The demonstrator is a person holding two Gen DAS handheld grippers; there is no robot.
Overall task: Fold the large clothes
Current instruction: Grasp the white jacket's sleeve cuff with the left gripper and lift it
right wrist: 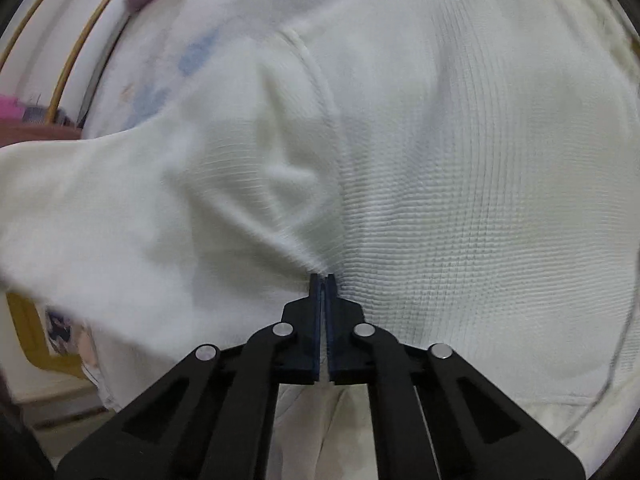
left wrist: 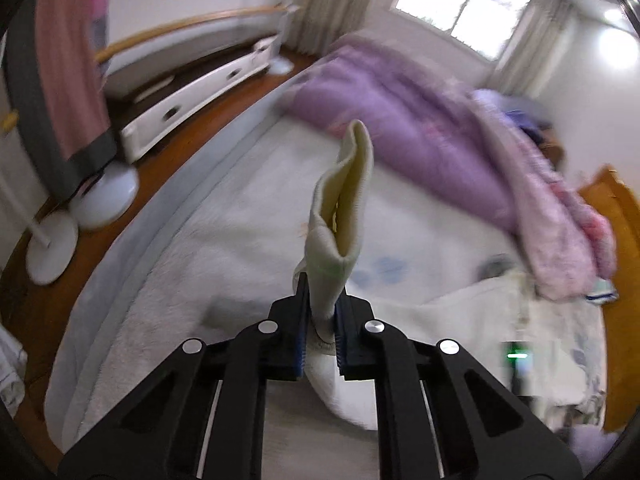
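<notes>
A cream knitted garment (right wrist: 440,160) lies spread on the bed and fills the right wrist view. My right gripper (right wrist: 323,280) is shut on a pinch of its fabric, and folds radiate from the fingertips. My left gripper (left wrist: 322,300) is shut on the garment's sleeve cuff (left wrist: 344,200), which stands up between the jaws above the bed. More of the garment (left wrist: 472,320) lies at the lower right of the left wrist view.
The bed's white sheet (left wrist: 192,248) lies under the garment. A purple quilt (left wrist: 420,120) and pink bedding (left wrist: 560,232) are heaped at the far side. A white drawer unit (left wrist: 192,96), two round white stand bases (left wrist: 108,196) and wooden floor (left wrist: 48,308) lie to the left.
</notes>
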